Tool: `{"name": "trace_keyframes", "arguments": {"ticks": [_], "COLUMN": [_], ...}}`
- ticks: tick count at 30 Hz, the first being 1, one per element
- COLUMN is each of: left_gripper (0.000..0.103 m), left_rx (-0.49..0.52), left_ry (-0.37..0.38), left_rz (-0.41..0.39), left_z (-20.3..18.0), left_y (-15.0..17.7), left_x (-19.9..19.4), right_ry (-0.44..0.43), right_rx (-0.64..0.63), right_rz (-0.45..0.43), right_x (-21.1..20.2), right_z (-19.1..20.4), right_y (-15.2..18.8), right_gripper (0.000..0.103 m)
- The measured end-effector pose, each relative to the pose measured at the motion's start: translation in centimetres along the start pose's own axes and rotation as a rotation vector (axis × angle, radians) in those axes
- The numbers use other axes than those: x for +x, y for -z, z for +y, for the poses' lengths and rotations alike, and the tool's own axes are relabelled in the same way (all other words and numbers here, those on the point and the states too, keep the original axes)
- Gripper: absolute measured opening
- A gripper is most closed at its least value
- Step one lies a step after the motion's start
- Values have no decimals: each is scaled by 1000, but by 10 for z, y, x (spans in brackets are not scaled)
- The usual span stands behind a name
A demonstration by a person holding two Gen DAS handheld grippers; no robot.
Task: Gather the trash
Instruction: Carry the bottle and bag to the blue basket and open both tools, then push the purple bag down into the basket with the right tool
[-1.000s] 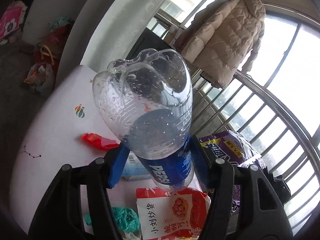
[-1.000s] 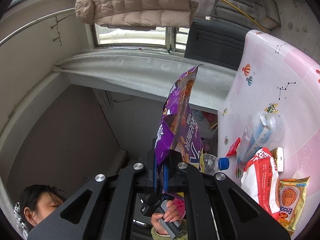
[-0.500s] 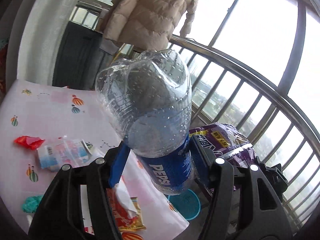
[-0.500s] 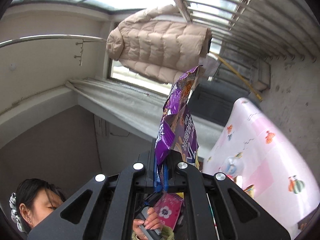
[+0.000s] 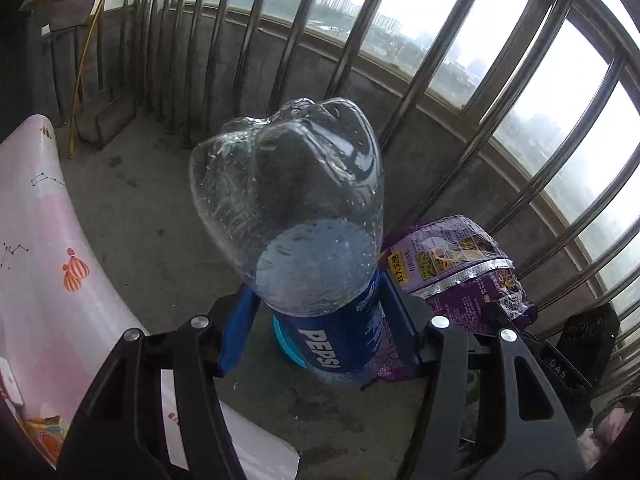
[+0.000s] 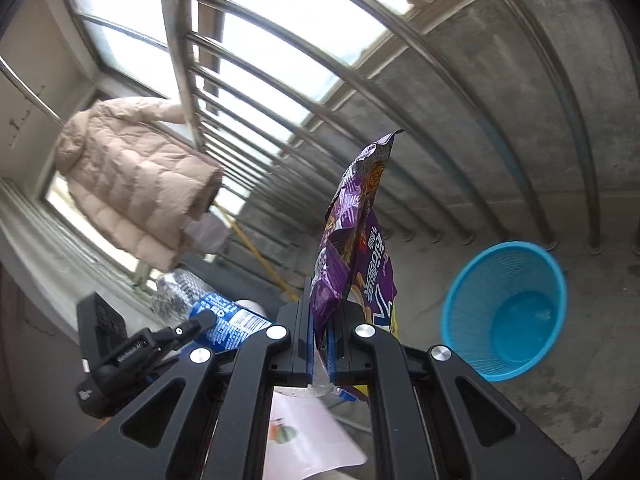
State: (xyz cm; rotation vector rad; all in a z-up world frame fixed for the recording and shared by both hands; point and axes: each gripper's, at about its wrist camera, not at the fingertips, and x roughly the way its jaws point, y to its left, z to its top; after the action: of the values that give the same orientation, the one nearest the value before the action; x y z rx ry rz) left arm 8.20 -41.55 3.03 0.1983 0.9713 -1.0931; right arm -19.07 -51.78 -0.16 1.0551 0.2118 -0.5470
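My left gripper (image 5: pixel 320 328) is shut on an empty clear Pepsi bottle (image 5: pixel 296 208) with a blue label, base pointing away from the camera. The bottle (image 6: pixel 208 312) and the left gripper's black body show at lower left in the right wrist view. My right gripper (image 6: pixel 320 344) is shut on a purple snack bag (image 6: pixel 352 248) that stands up from its blue pads. The same purple bag (image 5: pixel 452 264) lies just right of the bottle in the left wrist view. A blue mesh wastebasket (image 6: pixel 508 312) stands empty on the concrete floor to the right of the bag.
A metal railing (image 5: pixel 420 80) with windows behind it curves around the balcony. A table with a pink patterned cloth (image 5: pixel 48 264) is at the left edge. A beige padded coat (image 6: pixel 136 176) hangs at the window. Bare concrete floor (image 5: pixel 160 208) lies below the bottle.
Both grippers have swung away from the table toward the balcony railing and floor, still holding the bottle and the bag. The blue wastebasket has come into the right wrist view.
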Motion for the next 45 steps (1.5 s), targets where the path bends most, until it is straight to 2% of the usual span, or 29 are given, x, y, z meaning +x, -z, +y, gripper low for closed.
{"name": "trace_keyframes", "arguments": {"ticks": [4,10,13,14,16,17,19,20,21,25,27,32,36,41,45], "left_gripper": [58,60,73,73,73,73,73,73,73,73,74,78,80,82,83], "left_rx": [51,108,86,67,27,6,-26,-35,-40,-22,-9,-32,-18,54,72], "left_ry": [-29,-67,-84,-83,-82,-69,-51,-46,-32,-15,-11,-24,-37,-57,-47], "left_rz": [111,223,279,293,310,306,293,288,279,205,170,105,46,-28,-39], "left_z": [-25,-41,-31,-26,-18,-15,-12,-16,-16,-21,-25,-19,-17,-16,-7], "left_y": [-8,-2,0,0,-2,-5,-6,-4,-6,-8,-9,-10,-7,7,26], "left_x": [85,180,214,220,224,221,218,214,209,181,167,127,86,26,-16], "right_ry": [131,306,381,402,417,416,419,424,424,408,391,336,303,268,266], "right_rx": [-22,-101,-95,-86,-73,-73,-81,-87,-90,-86,-78,-39,-18,-44,-111], "right_rz": [17,62,162,195,233,238,227,216,207,185,165,110,79,45,22], "right_x": [43,110,146,155,165,167,166,164,163,157,141,119,105,80,66], "right_z": [-35,-71,-99,-109,-121,-123,-124,-124,-123,-115,-117,-117,-111,-82,-54], "right_y": [0,-2,4,7,14,16,18,18,18,14,18,14,15,12,13], "right_gripper": [5,6,13,19,21,22,32,40,43,43,45,50,51,52,58]}}
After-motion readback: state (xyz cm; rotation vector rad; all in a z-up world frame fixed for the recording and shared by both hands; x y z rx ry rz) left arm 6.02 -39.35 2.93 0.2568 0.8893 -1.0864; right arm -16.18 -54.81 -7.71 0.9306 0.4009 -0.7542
